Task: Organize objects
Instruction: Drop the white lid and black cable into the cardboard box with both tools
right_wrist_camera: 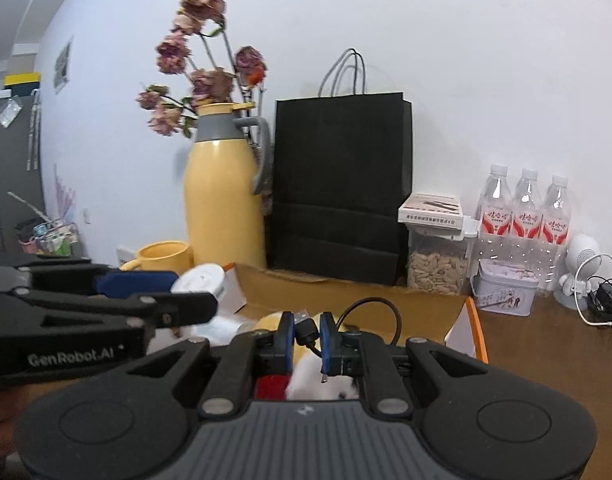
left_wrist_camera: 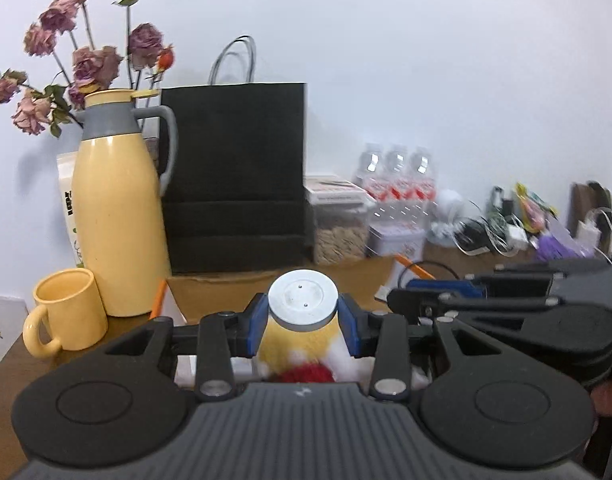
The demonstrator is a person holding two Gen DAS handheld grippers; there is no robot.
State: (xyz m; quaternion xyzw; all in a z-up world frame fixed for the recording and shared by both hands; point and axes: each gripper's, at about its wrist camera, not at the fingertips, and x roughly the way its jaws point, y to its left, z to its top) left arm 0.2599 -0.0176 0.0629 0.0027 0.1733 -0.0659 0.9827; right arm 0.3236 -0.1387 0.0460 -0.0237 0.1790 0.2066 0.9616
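A yellow plush toy with a grey-white disc base [left_wrist_camera: 303, 300] is clamped between the left tongs [left_wrist_camera: 304, 322], base pointing away from the camera, its long axis along the fingers. Just to its right, the right tongs [right_wrist_camera: 307, 338] are pinched on a black USB cable [right_wrist_camera: 306, 330], which loops above the open cardboard box [right_wrist_camera: 346, 300]. Both loads hang over that box, which holds white and red soft items. Behind it on the table [right_wrist_camera: 546, 344] stand a yellow thermos [left_wrist_camera: 116, 216], a mug [left_wrist_camera: 68, 314] and a black paper bag [left_wrist_camera: 234, 176].

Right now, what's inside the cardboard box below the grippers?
Inside the cardboard box, something yellow, white fluffy material and a red patch show. The grippers hide the rest.
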